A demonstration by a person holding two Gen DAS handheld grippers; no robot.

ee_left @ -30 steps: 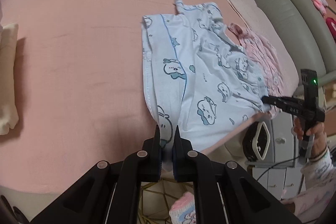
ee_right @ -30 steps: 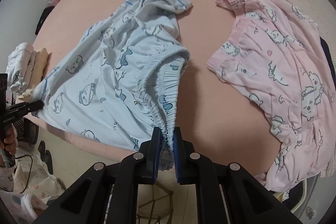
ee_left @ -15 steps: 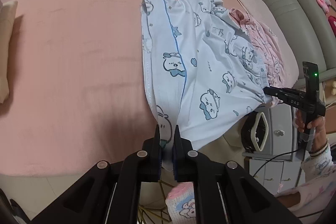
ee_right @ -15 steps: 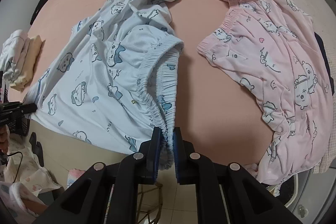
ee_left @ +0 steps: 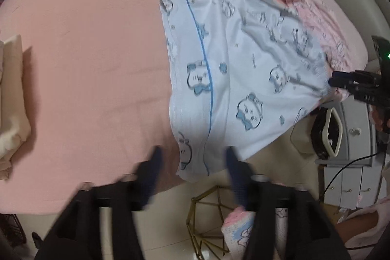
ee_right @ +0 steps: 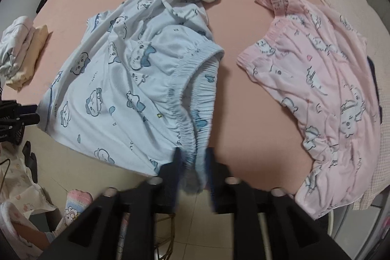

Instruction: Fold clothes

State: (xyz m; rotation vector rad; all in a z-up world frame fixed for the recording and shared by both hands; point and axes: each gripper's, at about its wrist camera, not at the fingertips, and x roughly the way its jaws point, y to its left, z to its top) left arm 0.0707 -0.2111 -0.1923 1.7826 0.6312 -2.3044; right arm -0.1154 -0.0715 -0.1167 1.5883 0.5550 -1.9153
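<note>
So the left gripper (ee_left: 192, 157) is seen with jaws opening, and the hem corner of the pale blue cartoon-print cotton shorts (ee_left: 243, 70) hangs loose between them, pads not pressing. The shorts are spread on the pink bed sheet (ee_left: 85, 52) ahead of the jaws, long axis running gripper to gripper. The right gripper (ee_right: 193, 162) is opening too, elastic waistband slack between. No containers are involved.

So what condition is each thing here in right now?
Blue shorts: spread on the bed, rumpled, near edge overhanging.
Pink shorts: lying flat, unfolded.
Folded clothes: stacked at the side.
Left gripper: opening, hem between its fingers.
Right gripper: opening, waistband between its fingers.
</note>
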